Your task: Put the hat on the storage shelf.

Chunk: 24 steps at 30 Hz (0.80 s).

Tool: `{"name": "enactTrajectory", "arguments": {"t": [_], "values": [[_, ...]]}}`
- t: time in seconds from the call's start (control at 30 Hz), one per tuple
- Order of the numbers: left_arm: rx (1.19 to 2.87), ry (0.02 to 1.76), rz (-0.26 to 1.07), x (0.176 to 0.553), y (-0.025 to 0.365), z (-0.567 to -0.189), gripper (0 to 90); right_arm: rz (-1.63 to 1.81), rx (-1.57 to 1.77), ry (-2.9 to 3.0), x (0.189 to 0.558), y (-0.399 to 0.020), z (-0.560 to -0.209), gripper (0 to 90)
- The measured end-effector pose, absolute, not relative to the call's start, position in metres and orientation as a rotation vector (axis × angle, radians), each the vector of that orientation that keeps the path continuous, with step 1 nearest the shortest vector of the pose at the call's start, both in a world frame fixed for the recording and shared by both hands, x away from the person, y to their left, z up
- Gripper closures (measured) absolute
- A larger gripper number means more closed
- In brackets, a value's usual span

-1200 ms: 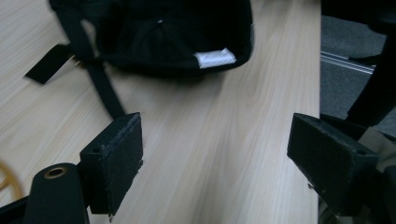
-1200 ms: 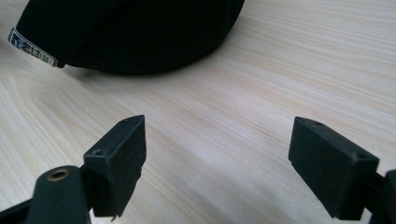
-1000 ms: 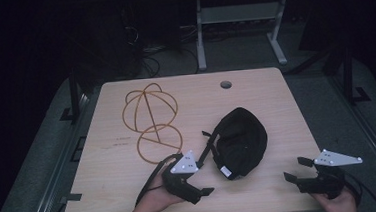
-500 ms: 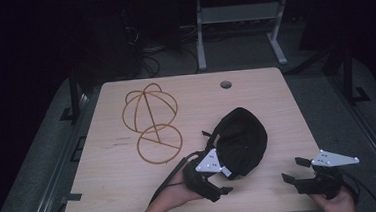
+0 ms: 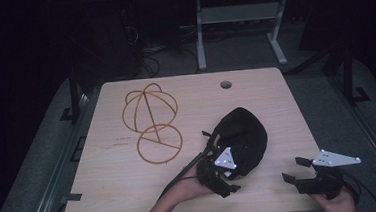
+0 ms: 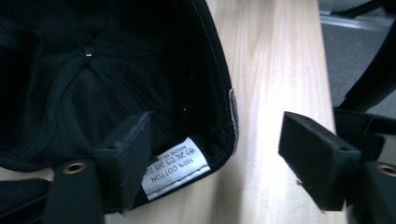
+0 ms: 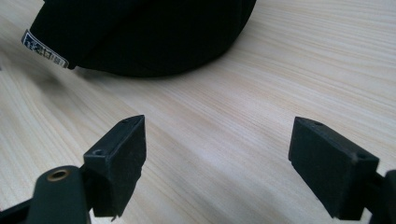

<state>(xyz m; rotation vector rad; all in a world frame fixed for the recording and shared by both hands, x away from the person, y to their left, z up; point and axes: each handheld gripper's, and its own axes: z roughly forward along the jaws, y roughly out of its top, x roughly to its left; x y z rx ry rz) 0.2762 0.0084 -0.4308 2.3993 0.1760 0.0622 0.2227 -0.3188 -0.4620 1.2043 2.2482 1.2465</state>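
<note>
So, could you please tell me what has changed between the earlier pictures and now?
The left gripper moved right to the black cap; its jaws have just been closing, one inside the rim and one outside, not yet gripping. The right gripper, the cap and the wire frame stayed put.

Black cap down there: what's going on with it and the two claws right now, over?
Left gripper open, jaws just been closing, straddling black cap rim, not pressing. Right gripper open over bare table. Wire hoop frame off to the side, not in the way.

Left gripper jaws closing, still apart; right gripper agape.
</note>
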Motion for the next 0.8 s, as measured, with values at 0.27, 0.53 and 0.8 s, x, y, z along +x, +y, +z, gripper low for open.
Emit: {"name": "enactTrajectory", "arguments": {"t": [0.27, 0.53, 0.8], "values": [[2.482, 0.149, 0.046, 0.287, -0.002, -0.440, 41.0, 1.245, 1.194, 2.258, 0.223, -0.316, -0.462, 18.9], [2.474, 0.111, 0.055, 0.288, -0.001, -0.436, 69.5, 1.241, 1.188, 2.261, 0.223, -0.314, -0.462, 18.8], [2.392, 0.121, 0.052, 0.294, 0.007, -0.421, 80.2, 1.247, 1.178, 2.252, 0.222, -0.311, -0.460, 18.6]]}}
